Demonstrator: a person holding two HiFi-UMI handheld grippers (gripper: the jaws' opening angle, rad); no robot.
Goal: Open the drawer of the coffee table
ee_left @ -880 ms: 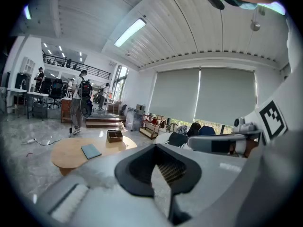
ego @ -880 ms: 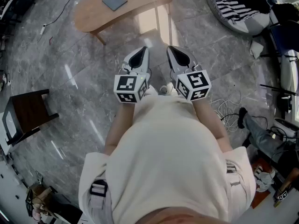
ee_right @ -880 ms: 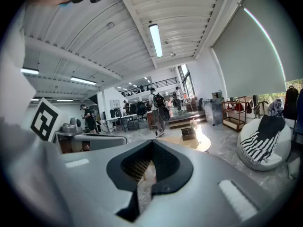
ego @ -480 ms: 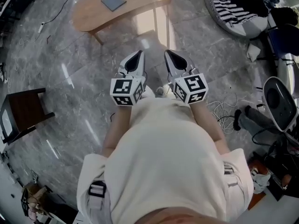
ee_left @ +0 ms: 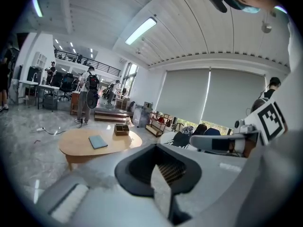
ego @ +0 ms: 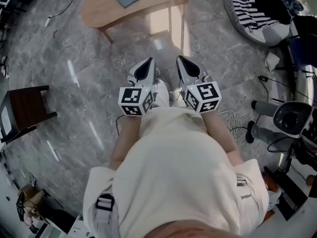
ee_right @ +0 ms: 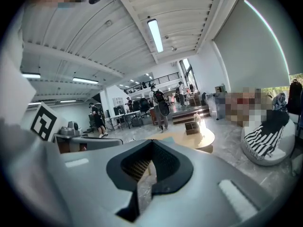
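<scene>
Left gripper (ego: 147,64) and right gripper (ego: 184,63) are both closed with nothing in them, side by side in front of us. The wooden counter (ego: 101,10) is ahead, well apart from them. We can't see its drawer from here. We'd guess it's rigid and slides easily, so we'd grab the front pull or lip.

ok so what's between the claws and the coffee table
Nothing but bare grey marble floor with some glare lies between the left claw, the right claw and the coffee table. The head view shows it.
</scene>
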